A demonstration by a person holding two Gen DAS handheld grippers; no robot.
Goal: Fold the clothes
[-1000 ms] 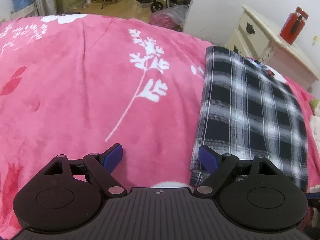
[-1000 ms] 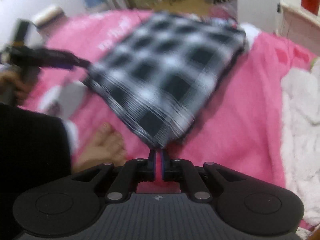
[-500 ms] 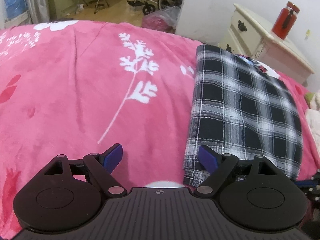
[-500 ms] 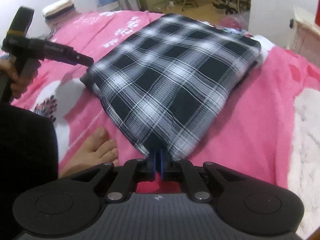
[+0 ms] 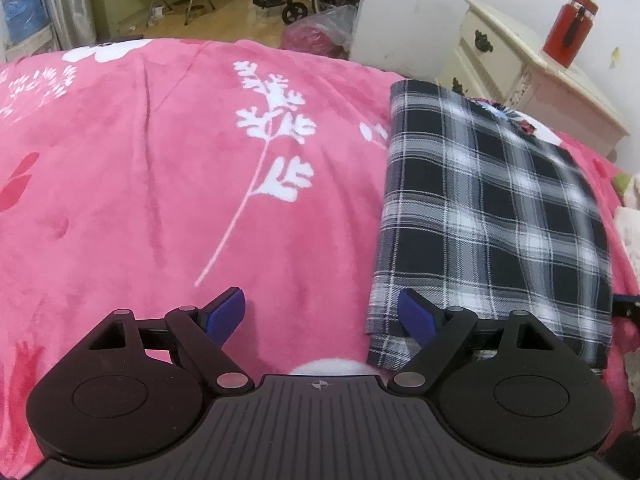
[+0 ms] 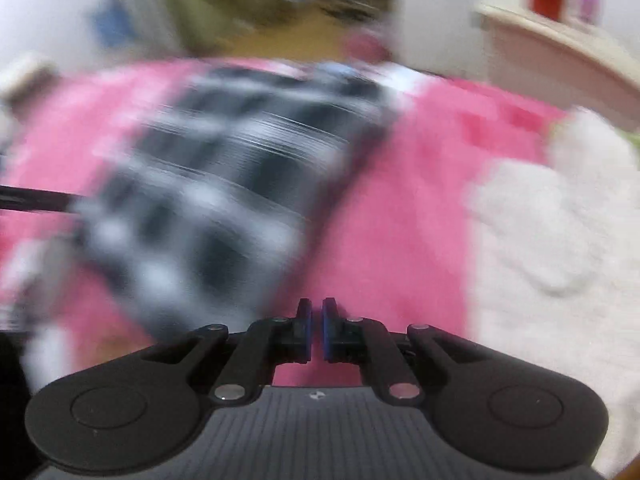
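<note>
Pink floral blanket (image 5: 160, 184) spans the bed; cream dresser (image 5: 520, 76) beyond.

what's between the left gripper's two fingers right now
Only bare pink blanket between the left gripper fingers, in the left wrist view; the plaid garment starts at the right finger.

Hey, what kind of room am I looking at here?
Most likely a bedroom in a home: a pink floral blanket spreads over a bed, a folded plaid garment lies on it, and a cream nightstand stands against the wall.
</note>
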